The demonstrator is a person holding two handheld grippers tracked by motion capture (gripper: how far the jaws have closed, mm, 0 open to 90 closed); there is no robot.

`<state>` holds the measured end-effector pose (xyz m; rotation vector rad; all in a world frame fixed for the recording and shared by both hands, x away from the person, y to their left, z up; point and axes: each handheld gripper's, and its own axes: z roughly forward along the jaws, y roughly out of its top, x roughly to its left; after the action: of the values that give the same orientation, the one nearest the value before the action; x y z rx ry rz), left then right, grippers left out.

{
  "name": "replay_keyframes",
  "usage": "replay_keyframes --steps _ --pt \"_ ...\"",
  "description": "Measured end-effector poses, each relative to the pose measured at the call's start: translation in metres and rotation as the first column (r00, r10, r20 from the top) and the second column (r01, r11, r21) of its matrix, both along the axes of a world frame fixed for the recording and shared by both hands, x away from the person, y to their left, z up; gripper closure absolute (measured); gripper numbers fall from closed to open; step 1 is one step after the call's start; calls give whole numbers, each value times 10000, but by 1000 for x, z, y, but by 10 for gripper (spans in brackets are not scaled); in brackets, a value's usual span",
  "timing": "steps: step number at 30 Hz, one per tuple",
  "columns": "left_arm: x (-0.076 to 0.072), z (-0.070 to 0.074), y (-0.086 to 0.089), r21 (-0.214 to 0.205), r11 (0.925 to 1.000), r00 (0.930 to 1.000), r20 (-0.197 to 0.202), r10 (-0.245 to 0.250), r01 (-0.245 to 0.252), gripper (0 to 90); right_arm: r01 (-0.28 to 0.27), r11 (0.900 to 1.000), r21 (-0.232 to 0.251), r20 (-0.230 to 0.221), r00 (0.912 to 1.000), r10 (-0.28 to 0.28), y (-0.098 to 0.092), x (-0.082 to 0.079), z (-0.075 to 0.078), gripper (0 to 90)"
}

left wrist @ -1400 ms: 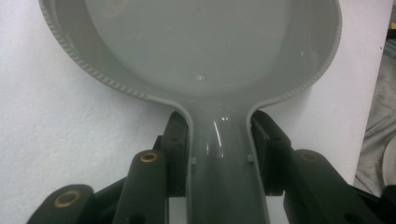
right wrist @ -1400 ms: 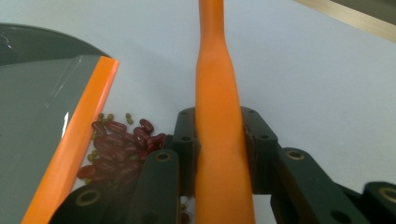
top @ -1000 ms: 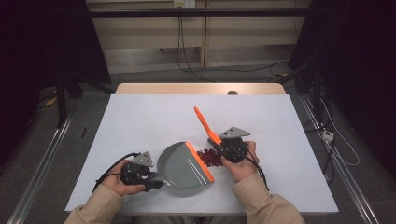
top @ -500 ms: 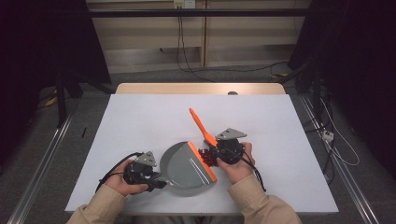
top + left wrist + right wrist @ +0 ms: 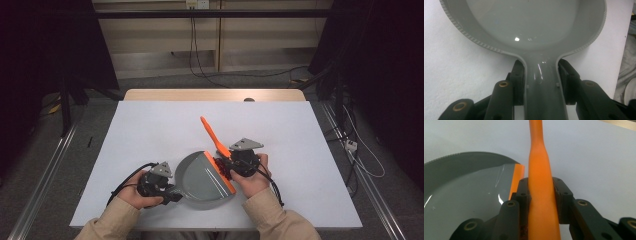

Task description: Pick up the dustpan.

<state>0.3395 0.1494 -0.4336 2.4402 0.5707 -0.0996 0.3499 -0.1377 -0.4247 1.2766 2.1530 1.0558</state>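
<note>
- The table (image 5: 150,130), covered in white, carries everything; the work sits near its 6 o'clock edge, close to the person.
- The grey dustpan (image 5: 202,177) lies flat there, its orange lip (image 5: 220,172) facing 3 o'clock and its handle (image 5: 544,85) pointing to 8 o'clock. It looks like stiff, light, glossy plastic, likely slippery, so the narrow handle neck is the sound place to grip.
- The orange brush (image 5: 212,135) stands tilted at the lip, its handle (image 5: 540,185) leaning toward 11 o'clock. It seems light and rigid; holding low on the handle should give control of the sweep.
- The left gripper (image 5: 159,184) is clenched on the dustpan handle, a jaw on either side of the neck.
- The right gripper (image 5: 235,165) is clamped on the brush handle, low down.
</note>
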Motion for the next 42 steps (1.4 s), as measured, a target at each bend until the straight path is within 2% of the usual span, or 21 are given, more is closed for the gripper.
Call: replay_keyframes --steps 7,20,26,28,32,34,35,38,42 --pt "0 0 -4 -35 10000 9999 -102 85 -85 629 -64 9995 300 -76 9999 67 3 0 -1 707" --pt "1 0 -5 -15 9999 9998 -138 171 -171 629 -120 9985 531 5 9999 120 14 -2 -2 705" --pt "1 -1 -4 -132 9997 9997 -167 188 -190 629 -415 9980 484 132 9991 409 21 -4 1 706" --pt "1 -1 -4 -149 9996 9996 -181 222 -225 629 -487 9959 764 127 9988 479 24 -5 4 708" --pt "0 -2 -4 -140 9996 9995 -170 251 -253 629 -1000 9903 963 43 9950 1001 35 -7 7 713" --pt "1 -2 -3 -199 9995 9995 -201 254 -258 629 -1136 9859 1226 66 9935 1137 38 -6 8 713" --pt "1 -2 -3 -172 9995 9995 -183 263 -266 629 -1138 9845 1337 77 9935 1138 37 -5 10 713" --pt "1 -2 -2 -123 9997 9996 -166 214 -216 629 -1091 9864 1226 326 9938 1059 33 -3 15 713" --pt "1 -2 -2 -108 9998 9998 -158 137 -139 629 -719 9918 1057 471 9966 673 18 3 20 713"
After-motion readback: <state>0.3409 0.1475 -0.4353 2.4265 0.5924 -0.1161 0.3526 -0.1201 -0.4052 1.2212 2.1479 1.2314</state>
